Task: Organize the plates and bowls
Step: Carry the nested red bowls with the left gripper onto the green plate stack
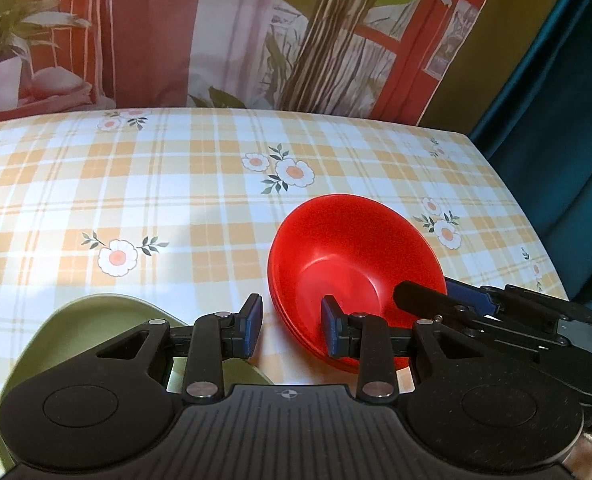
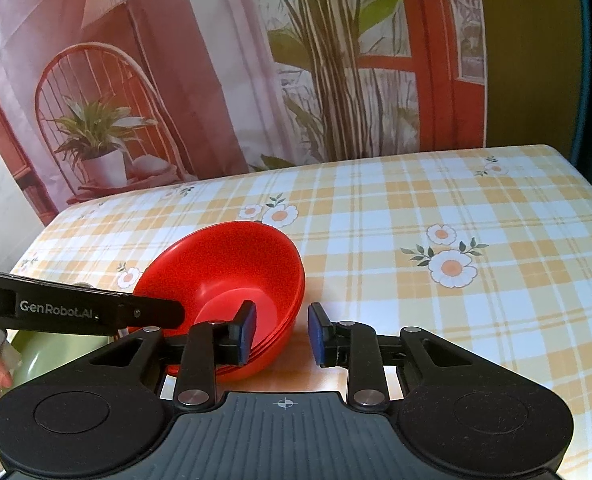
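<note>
**Straddling the bowl rim from both sides**

Looking along the left gripper (image 1: 292,326), its jaws stand narrowly apart with one pad inside the red bowls (image 1: 351,264) and the other outside, the near wall between them; the pads do not seem to press it. A green plate (image 1: 96,332) lies just beside the stack, partly under this gripper. The right gripper (image 1: 447,300) reaches over the opposite rim.

From the right gripper (image 2: 282,330), the same holds: jaws a little apart, left pad inside the bowls (image 2: 232,264), right pad over the tablecloth (image 2: 415,208), no firm clamp visible. The left gripper (image 2: 164,312) crosses the far rim; the plate (image 2: 52,354) shows beneath it.

The stack looks like several nested bowls. Lifting with one loose pinch could peel off only the top bowl or tip the stack. Two grippers pulling unevenly could flip it towards the plate.
</note>
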Demonstrator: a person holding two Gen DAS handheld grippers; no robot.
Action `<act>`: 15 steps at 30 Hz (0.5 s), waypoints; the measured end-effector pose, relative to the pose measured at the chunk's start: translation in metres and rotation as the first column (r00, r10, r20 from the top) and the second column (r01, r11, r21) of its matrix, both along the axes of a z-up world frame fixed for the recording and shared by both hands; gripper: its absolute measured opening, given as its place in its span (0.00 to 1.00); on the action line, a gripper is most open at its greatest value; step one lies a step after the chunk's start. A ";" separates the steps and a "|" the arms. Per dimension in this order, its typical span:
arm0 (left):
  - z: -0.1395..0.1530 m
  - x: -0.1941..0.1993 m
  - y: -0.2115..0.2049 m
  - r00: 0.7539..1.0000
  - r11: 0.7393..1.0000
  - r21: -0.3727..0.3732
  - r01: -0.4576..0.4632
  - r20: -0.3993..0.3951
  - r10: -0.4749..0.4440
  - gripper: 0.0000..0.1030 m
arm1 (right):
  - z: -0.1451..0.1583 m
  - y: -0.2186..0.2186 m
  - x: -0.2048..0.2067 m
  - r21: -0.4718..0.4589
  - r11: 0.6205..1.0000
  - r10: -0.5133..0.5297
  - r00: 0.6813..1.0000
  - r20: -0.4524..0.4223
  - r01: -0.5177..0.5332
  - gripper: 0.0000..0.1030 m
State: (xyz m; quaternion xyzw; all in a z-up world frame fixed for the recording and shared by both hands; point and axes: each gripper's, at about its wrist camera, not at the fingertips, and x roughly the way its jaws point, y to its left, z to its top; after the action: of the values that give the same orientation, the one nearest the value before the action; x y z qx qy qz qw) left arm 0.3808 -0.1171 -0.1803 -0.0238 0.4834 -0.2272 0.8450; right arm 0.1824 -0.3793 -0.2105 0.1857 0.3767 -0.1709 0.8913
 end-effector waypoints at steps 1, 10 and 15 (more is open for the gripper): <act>-0.001 0.000 -0.001 1.000 1.000 -0.002 0.000 -0.003 0.000 0.33 | -0.001 0.000 0.000 0.001 1.000 0.001 1.000 -0.001 -0.001 0.26; -0.007 0.002 -0.003 1.000 1.000 -0.031 0.007 -0.020 -0.008 0.32 | -0.004 0.000 0.003 0.011 1.000 0.005 1.000 -0.002 -0.005 0.27; -0.007 0.001 -0.004 1.000 0.999 -0.037 0.012 -0.016 -0.013 0.32 | -0.005 -0.001 0.003 0.017 1.000 0.005 1.000 0.000 -0.005 0.27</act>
State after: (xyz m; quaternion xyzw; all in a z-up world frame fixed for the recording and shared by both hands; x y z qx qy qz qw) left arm 0.3821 -0.1211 -0.1870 -0.0382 0.4862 -0.2411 0.8390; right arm 0.1853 -0.3798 -0.2159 0.1924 0.3787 -0.1653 0.8901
